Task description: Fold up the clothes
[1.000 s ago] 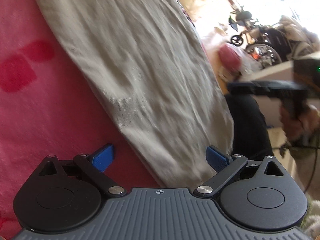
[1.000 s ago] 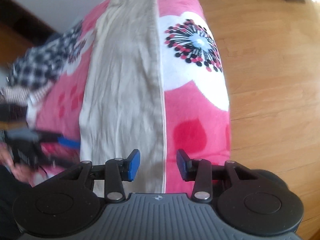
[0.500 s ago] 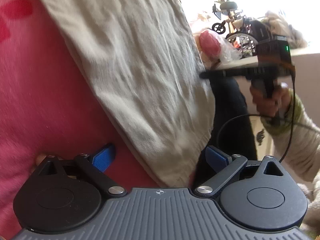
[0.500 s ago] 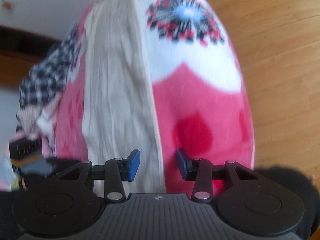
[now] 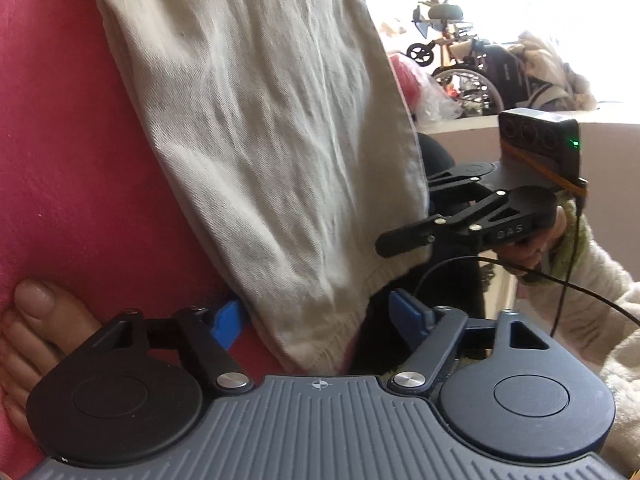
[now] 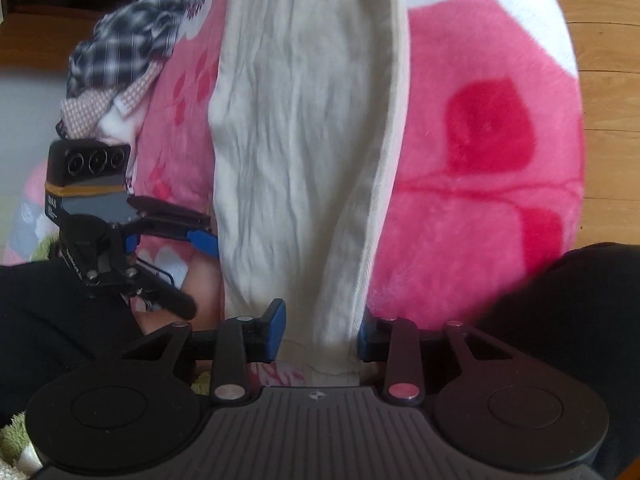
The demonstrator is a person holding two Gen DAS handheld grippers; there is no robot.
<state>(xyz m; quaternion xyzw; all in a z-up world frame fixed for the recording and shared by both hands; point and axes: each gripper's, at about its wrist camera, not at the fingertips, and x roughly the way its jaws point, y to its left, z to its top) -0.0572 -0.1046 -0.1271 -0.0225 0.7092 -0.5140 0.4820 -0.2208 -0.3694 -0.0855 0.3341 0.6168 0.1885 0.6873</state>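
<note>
Fingers of both grippers spread wide, straddling the near hem of the beige garment [image 6: 304, 152]: right gripper [image 6: 320, 330] at one corner, left gripper [image 5: 316, 316] the other; its length runs away.

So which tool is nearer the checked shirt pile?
Left. The left tool sits below the checked shirt pile, on the beige garment's far side; the right tool straddles the garment's near end.

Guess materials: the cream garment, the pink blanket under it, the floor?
Cream garment: looks like thin knit cotton, matte, finely creased, with a ribbed hem at the near end. Pink blanket: plush fleece, probably synthetic; fuzzy nap, soft blurred print edges. Floor: wood or wood-look laminate, plank seams and a slight sheen; cannot tell which.
</note>
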